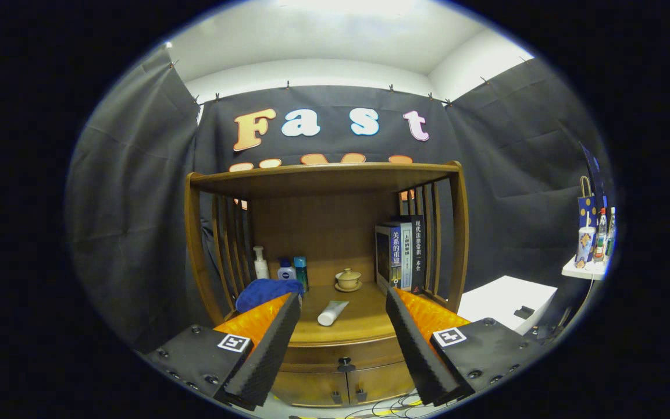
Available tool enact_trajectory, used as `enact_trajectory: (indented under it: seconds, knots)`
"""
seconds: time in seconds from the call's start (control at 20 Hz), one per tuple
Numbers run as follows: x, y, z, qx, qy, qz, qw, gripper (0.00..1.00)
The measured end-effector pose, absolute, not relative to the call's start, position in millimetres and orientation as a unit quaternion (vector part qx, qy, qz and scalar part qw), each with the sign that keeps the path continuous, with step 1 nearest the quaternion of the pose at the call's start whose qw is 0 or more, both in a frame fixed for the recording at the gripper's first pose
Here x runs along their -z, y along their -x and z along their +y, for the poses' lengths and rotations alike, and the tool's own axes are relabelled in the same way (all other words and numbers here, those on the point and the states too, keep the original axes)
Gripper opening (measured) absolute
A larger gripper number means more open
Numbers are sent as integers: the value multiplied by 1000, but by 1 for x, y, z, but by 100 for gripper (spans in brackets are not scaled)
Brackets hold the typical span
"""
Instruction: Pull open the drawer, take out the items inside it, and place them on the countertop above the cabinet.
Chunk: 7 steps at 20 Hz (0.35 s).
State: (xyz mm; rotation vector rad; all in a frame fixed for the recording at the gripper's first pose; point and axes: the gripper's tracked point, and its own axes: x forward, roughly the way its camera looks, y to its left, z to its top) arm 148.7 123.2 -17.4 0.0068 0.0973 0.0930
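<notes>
Claw [344, 326] spread wide, empty, before the shut drawer [344, 353].
Beyond its knob [344, 365], one white tube [332, 312] lies on the counter [364, 329], its long axis slanting away rightward; one blue cloth [268, 291], three bottles [284, 266], one lidded cup [348, 279], upright books [400, 256] behind.

upright on the cabinet shelf, blue book [396, 256] with spine title 关系的重建 in pale characters. touching it on the right, dark book [418, 250] with spine title 现代法律常识一本全. square black-and-white coded marker [234, 342] behind one finger of the gripper [343, 297], second marker [449, 336] behind the other, fingers spread wide apart and gripping nothing. print on the small bottles [286, 270] too small to read.
</notes>
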Motion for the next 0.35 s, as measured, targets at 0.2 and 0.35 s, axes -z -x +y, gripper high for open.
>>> enact_trajectory:
  seconds: [0.2, 0.35]
  knots:
    - [21, -155, 125, -46, -6, 55, 997, 98]
    - [20, -155, 125, -46, -3, 56, 997, 98]
